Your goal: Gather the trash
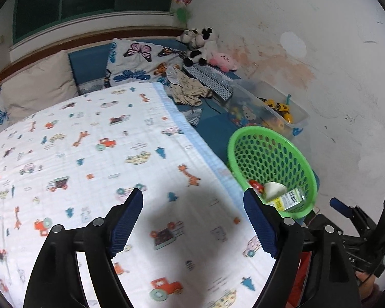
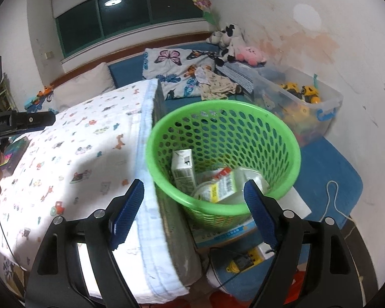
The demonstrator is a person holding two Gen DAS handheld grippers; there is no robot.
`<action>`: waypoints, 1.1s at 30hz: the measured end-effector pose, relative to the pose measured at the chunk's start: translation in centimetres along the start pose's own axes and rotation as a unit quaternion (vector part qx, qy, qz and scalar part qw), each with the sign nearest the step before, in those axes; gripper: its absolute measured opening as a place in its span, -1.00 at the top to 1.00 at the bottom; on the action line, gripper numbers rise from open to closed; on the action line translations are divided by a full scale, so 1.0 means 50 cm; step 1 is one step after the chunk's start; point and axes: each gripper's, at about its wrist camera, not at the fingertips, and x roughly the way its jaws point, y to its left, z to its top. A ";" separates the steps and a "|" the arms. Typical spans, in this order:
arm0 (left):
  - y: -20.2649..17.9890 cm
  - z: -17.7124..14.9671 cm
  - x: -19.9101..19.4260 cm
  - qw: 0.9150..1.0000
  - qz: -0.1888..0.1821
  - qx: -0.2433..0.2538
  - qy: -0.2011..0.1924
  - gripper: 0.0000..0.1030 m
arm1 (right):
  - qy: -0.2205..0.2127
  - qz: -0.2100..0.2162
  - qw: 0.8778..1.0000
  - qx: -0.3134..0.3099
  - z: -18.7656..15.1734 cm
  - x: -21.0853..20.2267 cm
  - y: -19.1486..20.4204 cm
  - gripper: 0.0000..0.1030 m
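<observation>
A green perforated basket stands beside the bed and shows in the left wrist view too. It holds a white carton, a yellow-labelled carton and a white cup. My right gripper is open and empty, just above the basket's near rim and the bed edge. My left gripper is open and empty over the patterned sheet, left of the basket. The right gripper shows at the right edge of the left wrist view.
A clear toy bin sits behind the basket by the wall. Pillows, plush toys and crumpled clothes lie at the bed's head. A dark box lies on the sheet at left. Cables and a yellow item lie below the basket.
</observation>
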 end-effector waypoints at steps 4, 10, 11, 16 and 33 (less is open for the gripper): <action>0.022 -0.019 -0.028 1.000 0.015 -0.003 -0.010 -0.63 | -0.004 0.007 1.000 -0.007 0.000 -0.009 0.021 -0.58; 0.051 -0.041 -0.062 0.999 0.035 -0.014 -0.023 -0.70 | -0.005 0.019 1.000 -0.018 0.003 -0.015 0.054 -0.62; 0.058 -0.047 -0.069 0.999 0.040 -0.015 -0.027 -0.71 | -0.005 0.020 1.000 -0.021 0.003 -0.016 0.061 -0.62; 0.072 -0.071 -0.089 0.997 0.060 -0.012 -0.037 -0.73 | -0.010 0.021 0.999 -0.035 0.005 -0.021 0.094 -0.68; 0.094 -0.148 -0.139 0.992 0.108 -0.005 -0.060 -0.84 | -0.007 0.045 0.998 -0.045 0.003 -0.034 0.163 -0.78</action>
